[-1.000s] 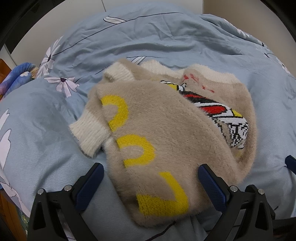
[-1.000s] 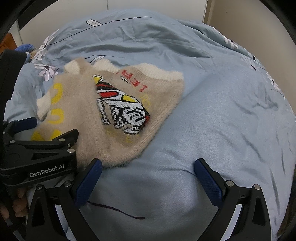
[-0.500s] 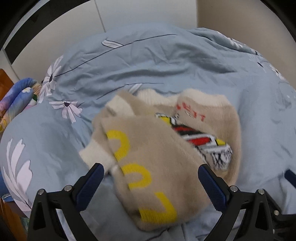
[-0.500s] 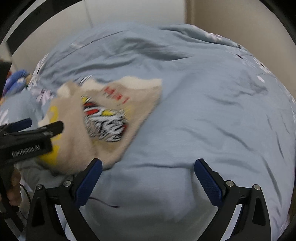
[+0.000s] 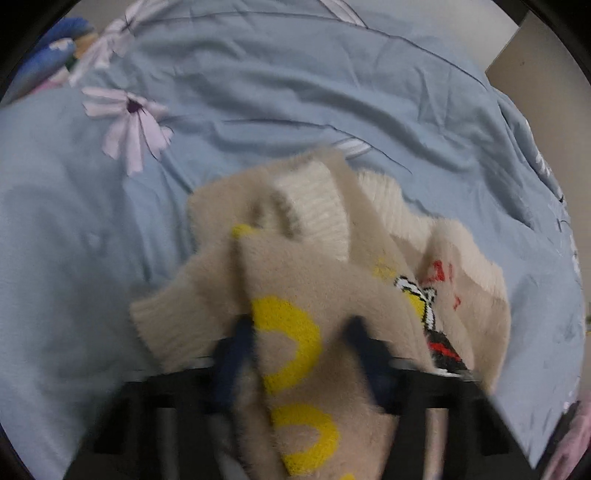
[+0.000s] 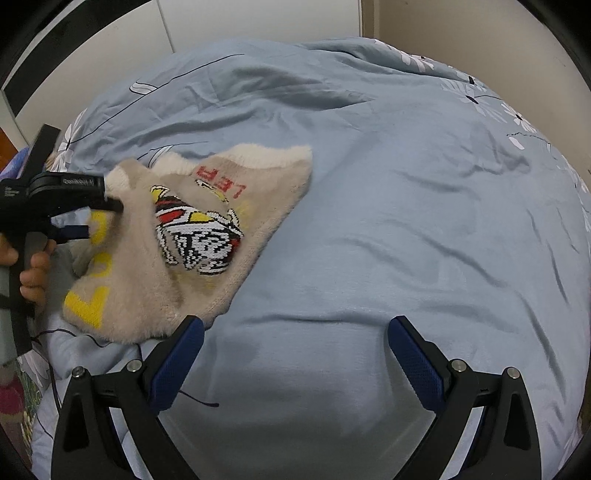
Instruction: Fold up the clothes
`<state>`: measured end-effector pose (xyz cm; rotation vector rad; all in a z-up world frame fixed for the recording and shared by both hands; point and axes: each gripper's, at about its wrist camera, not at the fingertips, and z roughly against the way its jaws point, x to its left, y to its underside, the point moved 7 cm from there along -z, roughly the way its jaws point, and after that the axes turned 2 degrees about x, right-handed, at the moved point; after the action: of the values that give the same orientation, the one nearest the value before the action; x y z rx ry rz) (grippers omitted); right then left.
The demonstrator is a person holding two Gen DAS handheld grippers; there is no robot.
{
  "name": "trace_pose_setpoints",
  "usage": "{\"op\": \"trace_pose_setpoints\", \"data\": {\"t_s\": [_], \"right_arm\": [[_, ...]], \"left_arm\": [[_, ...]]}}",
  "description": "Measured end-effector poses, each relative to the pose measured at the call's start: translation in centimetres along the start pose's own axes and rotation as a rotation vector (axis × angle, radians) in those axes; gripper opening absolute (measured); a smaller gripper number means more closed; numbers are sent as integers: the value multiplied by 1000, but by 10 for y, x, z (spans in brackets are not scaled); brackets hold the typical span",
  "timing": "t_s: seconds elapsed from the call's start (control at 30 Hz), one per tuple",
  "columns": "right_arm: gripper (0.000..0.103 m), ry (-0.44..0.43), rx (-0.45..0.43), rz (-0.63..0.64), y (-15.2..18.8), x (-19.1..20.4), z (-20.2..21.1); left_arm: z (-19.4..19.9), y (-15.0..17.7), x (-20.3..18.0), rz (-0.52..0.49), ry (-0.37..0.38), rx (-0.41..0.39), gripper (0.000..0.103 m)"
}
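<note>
From my right hand-held gripper point(image 6: 295, 354) I see its blue-padded jaws spread wide over bare blue floral bedding point(image 6: 406, 221), nothing between them. Off to the left lies the fuzzy beige sweater point(image 6: 177, 258), partly folded, with yellow letters and a knitted picture. The left hand-held gripper point(image 6: 88, 218) is closing its jaws on the sweater's left edge, fingers point(image 6: 33, 273) wrapped round its handle.

A wrinkled blue duvet point(image 6: 406, 206) with pale printed flowers point(image 5: 129, 122) covers the bed. A white wall panel point(image 6: 122, 48) stands at eleven o'clock, a beige wall point(image 6: 461, 33) at one o'clock.
</note>
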<state>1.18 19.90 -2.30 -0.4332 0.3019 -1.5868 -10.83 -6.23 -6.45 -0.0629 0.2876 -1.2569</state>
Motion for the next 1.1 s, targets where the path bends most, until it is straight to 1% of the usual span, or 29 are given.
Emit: {"op": "trace_pose_setpoints", "data": {"t_s": [0.03, 0.07, 0.1, 0.2, 0.23, 0.33, 0.4, 0.47, 0.53, 0.6, 0.63, 0.67, 0.77, 0.83, 0.87, 0.9, 0.97, 1.03, 1.1], "right_arm": [[100, 1, 1, -5, 0, -1, 0], [100, 0, 0, -15, 0, -3, 1], [100, 0, -1, -25, 0, -6, 2], [100, 1, -6, -55, -2, -16, 5], [100, 2, -9, -68, -1, -20, 7], [100, 2, -21, -109, 0, -34, 13], [100, 1, -35, -138, 1, -43, 19], [100, 0, -55, -171, 2, -53, 27], [100, -2, -81, -210, 4, -65, 37], [100, -6, -112, -251, 6, -78, 51], [100, -5, -131, -276, 7, -86, 59], [100, -4, -150, -300, 8, -95, 67], [100, 5, -202, -374, 17, -122, 91], [100, 22, -238, -426, 26, -141, 107], [100, 31, -247, -451, 30, -151, 112], [100, 41, -255, -476, 34, -160, 117], [100, 61, -256, -529, 48, -180, 124], [100, 82, -252, -586, 63, -198, 129], [100, 101, -241, -627, 77, -211, 132]], "left_arm": [[3, 0, -2, -13, 8, -14, 15], [13, -1, -8, -42, 21, -45, 7], [24, -1, -14, -71, 34, -77, 7], [60, 2, -38, -147, 120, -143, 7], [75, 3, -49, -174, 165, -164, 7], [134, 5, -89, -276, 303, -268, 6], [173, 8, -125, -365, 383, -323, 6], [208, 18, -166, -463, 462, -357, 6], [234, 29, -206, -561, 497, -384, 6], [267, 56, -250, -671, 558, -414, 6], [278, 65, -269, -715, 588, -414, 6], [292, 81, -296, -771, 618, -410, 6], [302, 108, -354, -876, 653, -385, 6], [307, 127, -383, -929, 698, -357, 6], [305, 138, -400, -968, 731, -328, 6], [303, 151, -414, -999, 748, -307, 6], [293, 175, -437, -1049, 761, -253, 6], [274, 193, -457, -1067, 741, -189, 6], [239, 210, -474, -1062, 715, -74, 6]]}}
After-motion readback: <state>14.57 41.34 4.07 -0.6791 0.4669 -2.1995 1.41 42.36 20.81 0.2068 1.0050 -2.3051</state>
